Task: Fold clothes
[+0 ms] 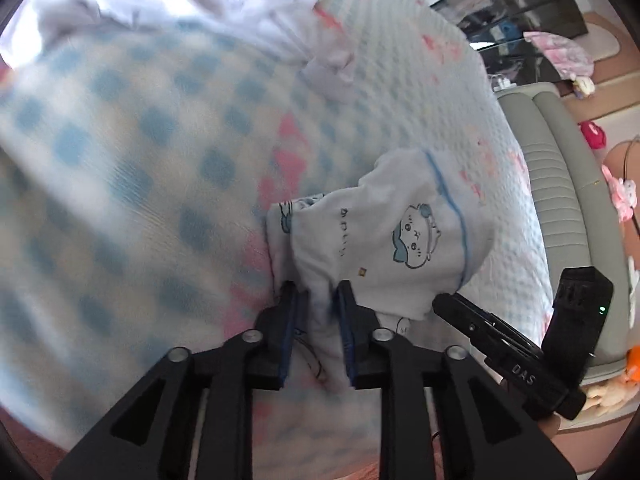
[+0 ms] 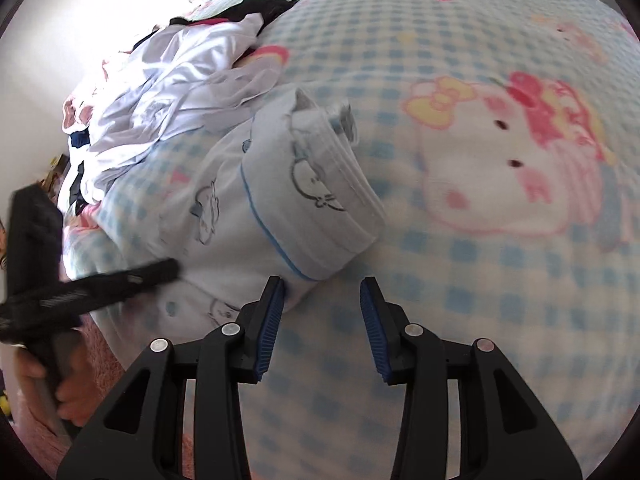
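A small white garment (image 1: 400, 240) with blue piping and cartoon animal prints lies partly folded on the checked blanket (image 1: 140, 160). In the left wrist view my left gripper (image 1: 317, 294) stands half open, with a bunched edge of the garment between its fingers but not pinched. The right wrist view shows the same garment (image 2: 280, 208) with one side rolled over. My right gripper (image 2: 322, 296) is open just to the right of it, its left fingertip (image 2: 276, 292) touching the garment's near corner and only blanket between the pads. Each gripper shows in the other's view: right gripper (image 1: 444, 304), left gripper (image 2: 172, 268).
A pile of white clothes (image 2: 160, 92) with a black piece (image 2: 260, 8) lies further back on the bed. The blanket (image 2: 500, 280) carries a large cartoon cat print. A grey padded bed edge (image 1: 560, 200) and plush toys (image 1: 560, 52) are to the right. A hand (image 2: 60, 384) holds the left gripper.
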The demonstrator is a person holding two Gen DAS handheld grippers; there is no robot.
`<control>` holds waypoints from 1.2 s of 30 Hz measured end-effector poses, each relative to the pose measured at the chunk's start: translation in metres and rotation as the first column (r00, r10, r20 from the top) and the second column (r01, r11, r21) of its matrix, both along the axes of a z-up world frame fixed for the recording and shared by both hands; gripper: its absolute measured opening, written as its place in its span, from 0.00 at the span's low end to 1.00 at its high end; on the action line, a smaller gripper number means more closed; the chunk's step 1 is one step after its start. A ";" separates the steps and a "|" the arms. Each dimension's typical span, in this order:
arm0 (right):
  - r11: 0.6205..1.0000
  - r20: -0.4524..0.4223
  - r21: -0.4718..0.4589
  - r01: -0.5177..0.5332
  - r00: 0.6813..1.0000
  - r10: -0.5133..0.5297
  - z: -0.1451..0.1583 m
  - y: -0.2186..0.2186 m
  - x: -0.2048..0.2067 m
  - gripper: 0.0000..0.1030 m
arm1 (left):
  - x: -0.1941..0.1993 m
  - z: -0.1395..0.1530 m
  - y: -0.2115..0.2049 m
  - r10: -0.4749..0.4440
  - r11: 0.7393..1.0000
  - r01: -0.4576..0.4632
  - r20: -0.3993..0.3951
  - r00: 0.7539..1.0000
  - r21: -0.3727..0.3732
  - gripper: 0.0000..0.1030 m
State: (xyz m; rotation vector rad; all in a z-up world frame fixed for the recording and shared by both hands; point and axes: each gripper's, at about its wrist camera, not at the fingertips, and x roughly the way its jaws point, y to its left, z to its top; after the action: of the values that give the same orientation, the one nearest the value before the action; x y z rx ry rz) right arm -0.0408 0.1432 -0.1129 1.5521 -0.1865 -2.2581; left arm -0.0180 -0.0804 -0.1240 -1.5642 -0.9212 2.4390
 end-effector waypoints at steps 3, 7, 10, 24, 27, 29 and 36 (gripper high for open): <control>1.000 -0.035 0.011 -0.006 0.999 0.007 0.011 0.006 0.004 0.40 | 0.013 0.032 -0.002 -0.001 0.998 -0.008 -0.135 0.991 -0.061 0.37; 0.996 -0.091 0.046 -0.078 0.992 0.082 0.023 -0.007 0.006 0.40 | 0.005 0.038 0.013 -0.055 0.997 0.065 -0.252 0.966 0.032 0.37; 0.991 -0.069 0.087 -0.106 0.991 0.112 0.012 -0.020 -0.001 0.40 | -0.018 0.013 0.036 -0.129 0.991 0.131 -0.155 0.979 0.001 0.35; 0.998 -0.121 0.037 0.050 0.992 -0.045 0.013 0.008 -0.002 0.40 | 0.004 -0.007 0.045 -0.199 0.974 0.198 0.002 0.980 -0.111 0.34; 0.999 -0.154 0.028 -0.022 0.988 0.026 0.027 0.003 0.008 0.41 | 0.016 0.010 0.038 -0.063 0.980 0.044 -0.093 0.994 -0.194 0.41; 0.995 -0.157 0.022 -0.094 0.983 0.096 0.028 -0.009 0.010 0.41 | 0.015 0.013 0.043 -0.067 0.982 0.042 -0.129 0.989 -0.184 0.47; 0.960 -0.124 0.206 -0.188 0.968 0.217 -0.002 -0.044 0.014 0.37 | 0.005 -0.003 0.065 -0.175 0.954 0.160 -0.038 0.984 -0.254 0.46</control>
State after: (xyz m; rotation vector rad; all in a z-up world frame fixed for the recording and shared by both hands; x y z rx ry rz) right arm -0.0271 0.0987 -0.1144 1.4158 0.2297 -2.2662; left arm -0.0133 -0.0155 -0.1270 -1.5584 -0.4626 2.5414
